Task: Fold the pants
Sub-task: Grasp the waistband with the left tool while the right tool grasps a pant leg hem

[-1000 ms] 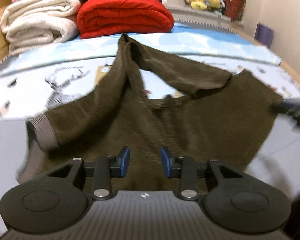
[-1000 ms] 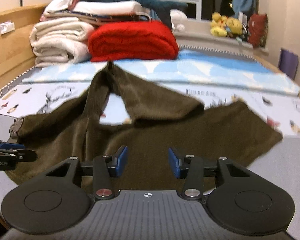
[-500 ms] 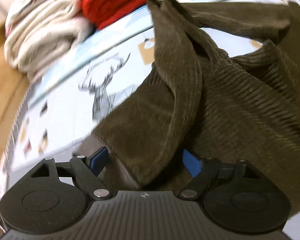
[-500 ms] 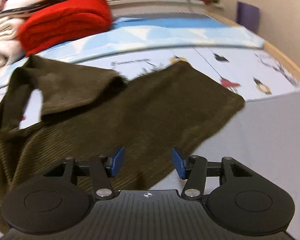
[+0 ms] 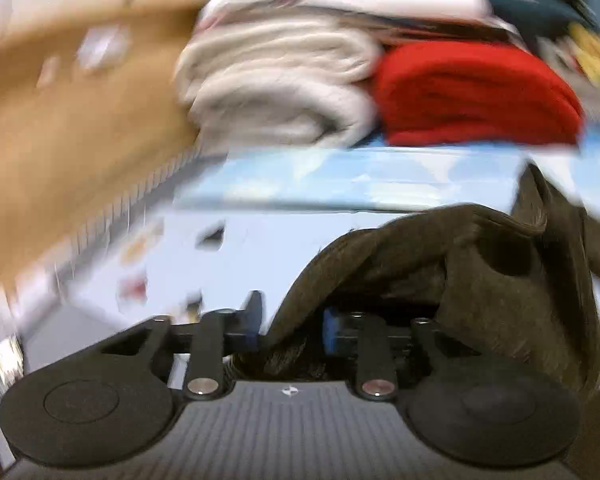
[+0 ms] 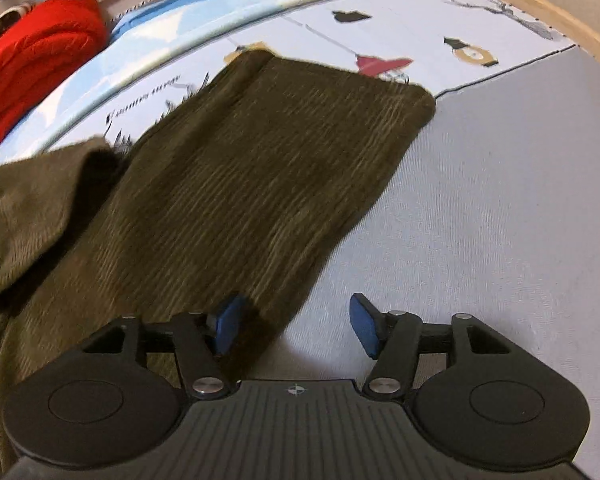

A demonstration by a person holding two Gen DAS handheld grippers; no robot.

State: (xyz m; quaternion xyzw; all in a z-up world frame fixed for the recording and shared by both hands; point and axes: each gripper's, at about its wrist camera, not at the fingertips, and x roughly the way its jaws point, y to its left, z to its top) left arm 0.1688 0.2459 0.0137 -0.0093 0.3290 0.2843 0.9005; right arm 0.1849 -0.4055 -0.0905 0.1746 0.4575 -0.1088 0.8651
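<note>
The dark olive ribbed pants [image 6: 236, 184] lie spread on the bed. In the left wrist view a bunched fold of the pants [image 5: 460, 264] rises between my fingers. My left gripper [image 5: 290, 326] is shut on this fabric, which drapes over the right blue pad. My right gripper [image 6: 294, 326] is open low over the bed. Its left blue pad [image 6: 226, 322] touches the near right edge of a pant leg, and its right pad [image 6: 362, 326] is over the bare grey sheet.
A red folded blanket [image 5: 476, 96] and cream folded blankets [image 5: 276, 84] are stacked at the head of the bed. A wooden bed frame [image 5: 60, 136] runs along the left and a wooden rail [image 6: 540, 8] along the right. The printed sheet [image 6: 480, 200] surrounds the pants.
My left gripper has closed on the pants fabric and swung left with it, lifting a fold. My right gripper has moved down to the pant leg's right edge and opened wider.
</note>
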